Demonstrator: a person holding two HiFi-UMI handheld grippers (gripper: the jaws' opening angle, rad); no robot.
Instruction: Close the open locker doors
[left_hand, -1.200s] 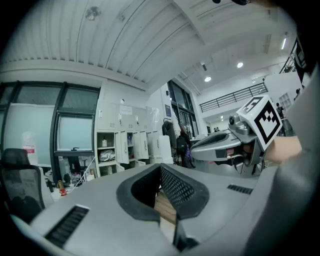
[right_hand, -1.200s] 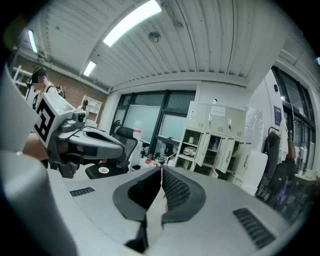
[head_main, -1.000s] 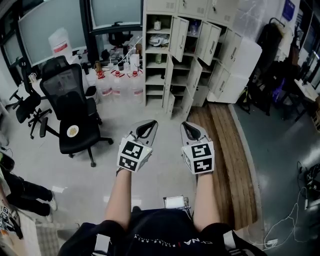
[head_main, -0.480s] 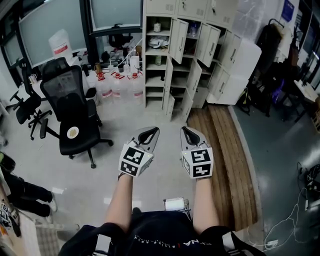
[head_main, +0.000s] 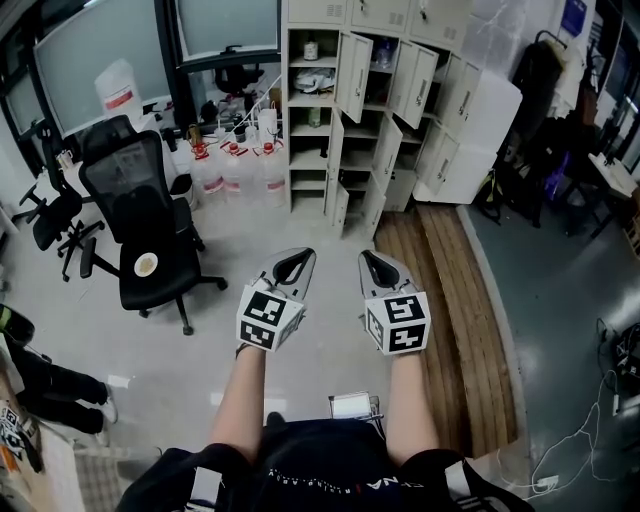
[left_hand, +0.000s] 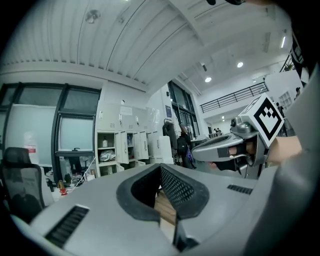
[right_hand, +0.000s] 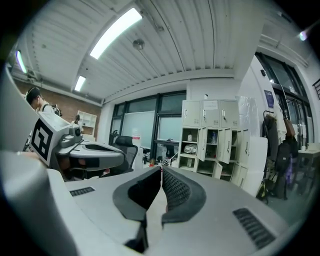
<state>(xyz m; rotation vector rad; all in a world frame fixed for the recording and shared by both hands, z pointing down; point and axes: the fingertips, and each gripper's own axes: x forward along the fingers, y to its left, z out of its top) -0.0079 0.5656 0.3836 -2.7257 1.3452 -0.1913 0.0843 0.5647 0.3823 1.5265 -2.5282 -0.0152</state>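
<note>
Ahead across the pale floor (head_main: 290, 225), the lockers (head_main: 372, 14) stand against the far wall, well apart from us. Several doors (head_main: 355, 62) hang open on the middle columns, with shelves showing behind them. A black chair (head_main: 140, 190) sits to the left, off the direct path, and boards (head_main: 450, 290) run along the right. We hold the left tongs (head_main: 297, 258) and right tongs (head_main: 372, 260) side by side before us, each pair pressed together at the tips and gripping nothing. No door is within reach, so we judge the task not yet begun.

The risk, as we read it, lies in the overlap of the open doors: pushing one out of order could wedge it against its neighbour. A hard shove with closed tips might also bounce a door back off its frame, or skid off the smooth panel. The low doors near the floor call for a stoop, where the edge of the boards could catch a foot.

How the doors fasten is too small to make out. The exact count of open doors is uncertain, and what lies on the shelves is hard to tell.
</note>
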